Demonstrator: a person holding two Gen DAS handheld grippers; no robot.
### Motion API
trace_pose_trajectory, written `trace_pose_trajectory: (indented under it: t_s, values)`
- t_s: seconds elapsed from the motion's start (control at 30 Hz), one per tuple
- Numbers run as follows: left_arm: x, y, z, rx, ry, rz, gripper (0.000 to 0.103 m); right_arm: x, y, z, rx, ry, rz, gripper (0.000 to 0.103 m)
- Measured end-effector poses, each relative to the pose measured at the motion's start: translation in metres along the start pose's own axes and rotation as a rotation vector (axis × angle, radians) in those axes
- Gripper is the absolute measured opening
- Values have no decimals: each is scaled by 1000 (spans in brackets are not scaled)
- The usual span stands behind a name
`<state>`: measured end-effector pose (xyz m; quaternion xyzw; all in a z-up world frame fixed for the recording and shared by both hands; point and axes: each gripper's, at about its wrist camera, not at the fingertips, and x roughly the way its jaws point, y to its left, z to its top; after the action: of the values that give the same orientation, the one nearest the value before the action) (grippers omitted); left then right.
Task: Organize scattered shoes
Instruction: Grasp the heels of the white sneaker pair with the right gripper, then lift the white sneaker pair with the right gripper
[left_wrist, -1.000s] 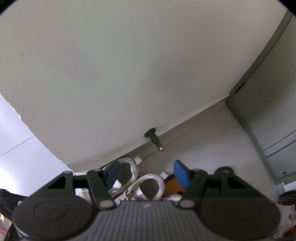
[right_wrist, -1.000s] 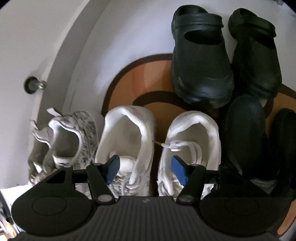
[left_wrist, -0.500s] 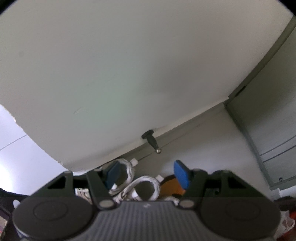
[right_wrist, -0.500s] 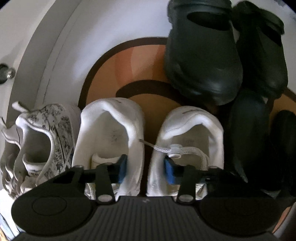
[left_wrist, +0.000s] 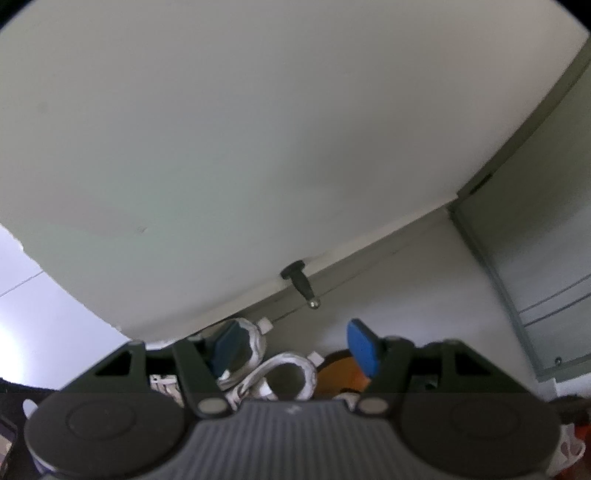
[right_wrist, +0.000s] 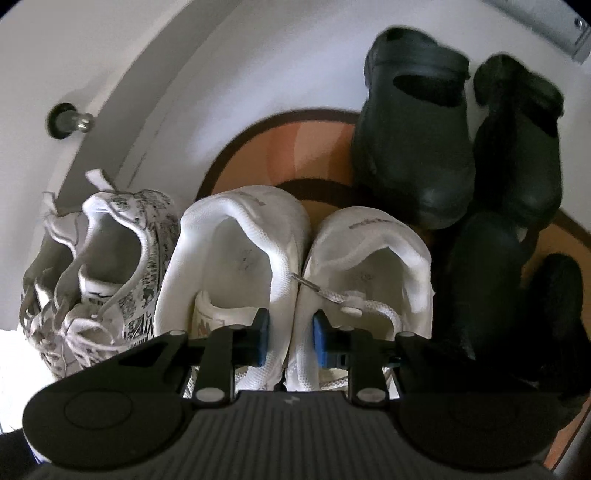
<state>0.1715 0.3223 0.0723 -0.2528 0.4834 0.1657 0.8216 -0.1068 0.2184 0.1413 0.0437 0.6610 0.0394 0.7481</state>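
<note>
White floor and a round orange-and-brown mat (right_wrist: 280, 147) are filling the right wrist view, with shoes lined up across them. Pointing straight down, the right gripper (right_wrist: 289, 341) is pinching the two white sneakers together: its jaws have just been closing, and the blue pads are pressing the touching inner collars of the left white sneaker (right_wrist: 236, 251) and the right white sneaker (right_wrist: 373, 258) between them. Just off the gripper's left side, a grey patterned sneaker (right_wrist: 122, 258) is sitting against the held pair, with another grey shoe (right_wrist: 40, 266) beyond it. Ahead and to the gripper's right, two black clogs (right_wrist: 413, 140) are standing side by side, and more dark shoes (right_wrist: 480, 288) are lying close on its right. A door stopper (right_wrist: 68, 120) is sticking out of the wall far ahead on the left.

Over on the left wrist view, the left gripper (left_wrist: 293, 345) is hanging with jaws wide and nothing between them, facing a pale wall (left_wrist: 258, 129). Below its fingertips, white sneaker collars (left_wrist: 288, 373) are peeking out.
</note>
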Motion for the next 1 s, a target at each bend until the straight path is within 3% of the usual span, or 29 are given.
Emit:
trace_pose_trajectory:
  t_s: [0.47, 0.83, 1.0]
  values:
    - [-67, 36, 16, 11, -4, -17, 67, -86, 15, 2, -263, -270, 57, 24]
    - [-124, 66, 29, -35, -1, -120, 67, -146, 7, 43, -346, -455, 99, 24]
    - [-147, 83, 32, -4, 12, -127, 67, -174, -9, 84, -375, -540, 88, 24]
